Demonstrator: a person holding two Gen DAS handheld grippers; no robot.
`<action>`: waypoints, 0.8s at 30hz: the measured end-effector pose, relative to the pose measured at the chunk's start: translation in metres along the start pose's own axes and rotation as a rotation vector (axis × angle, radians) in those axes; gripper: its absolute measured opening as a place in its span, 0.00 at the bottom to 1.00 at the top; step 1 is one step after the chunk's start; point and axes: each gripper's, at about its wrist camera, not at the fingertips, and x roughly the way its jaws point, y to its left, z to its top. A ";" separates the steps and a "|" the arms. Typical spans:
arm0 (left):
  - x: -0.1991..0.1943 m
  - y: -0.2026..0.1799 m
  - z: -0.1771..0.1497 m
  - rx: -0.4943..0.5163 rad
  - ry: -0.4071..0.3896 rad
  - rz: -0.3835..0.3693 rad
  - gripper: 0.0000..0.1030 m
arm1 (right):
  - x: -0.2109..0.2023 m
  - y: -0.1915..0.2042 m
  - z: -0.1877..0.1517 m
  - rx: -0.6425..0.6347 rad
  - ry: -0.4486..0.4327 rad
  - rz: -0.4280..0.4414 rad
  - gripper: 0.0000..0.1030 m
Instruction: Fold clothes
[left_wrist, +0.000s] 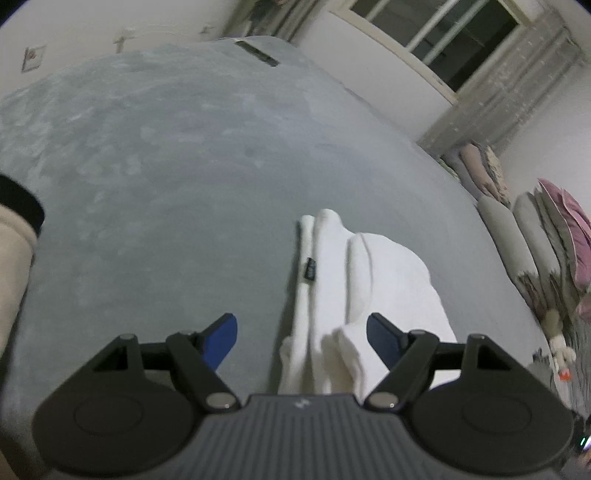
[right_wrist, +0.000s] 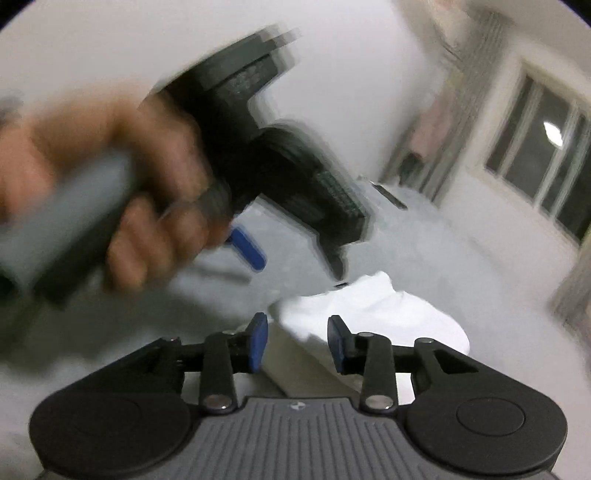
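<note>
A folded white garment (left_wrist: 354, 288) with a small black tag (left_wrist: 309, 268) lies on the grey bedspread (left_wrist: 166, 177). My left gripper (left_wrist: 303, 328) hovers open just above its near end, with the cloth nearer the right blue pad and nothing clamped. In the right wrist view the same garment (right_wrist: 373, 310) lies just beyond my right gripper (right_wrist: 298, 334), which is open with the cloth's edge showing in the gap. A blurred hand (right_wrist: 147, 192) holds the left gripper up and to the left, one blue fingertip (right_wrist: 248, 250) showing.
Grey and pink pillows (left_wrist: 532, 240) are stacked along the bed's right edge. A flat dark object (left_wrist: 256, 51) lies at the far end of the bed. Windows (left_wrist: 443, 33) (right_wrist: 546, 162) are in the wall behind. A person's sleeve (left_wrist: 14, 229) shows at the left edge.
</note>
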 end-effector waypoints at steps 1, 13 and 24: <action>-0.001 -0.003 -0.001 0.014 -0.004 0.002 0.74 | -0.005 -0.015 0.001 0.065 -0.002 0.008 0.33; 0.014 -0.043 -0.038 0.204 0.015 0.009 0.74 | -0.001 -0.078 -0.018 0.302 0.133 0.056 0.30; 0.021 -0.069 -0.065 0.354 0.011 0.052 0.59 | -0.001 -0.125 -0.039 0.603 0.105 0.159 0.27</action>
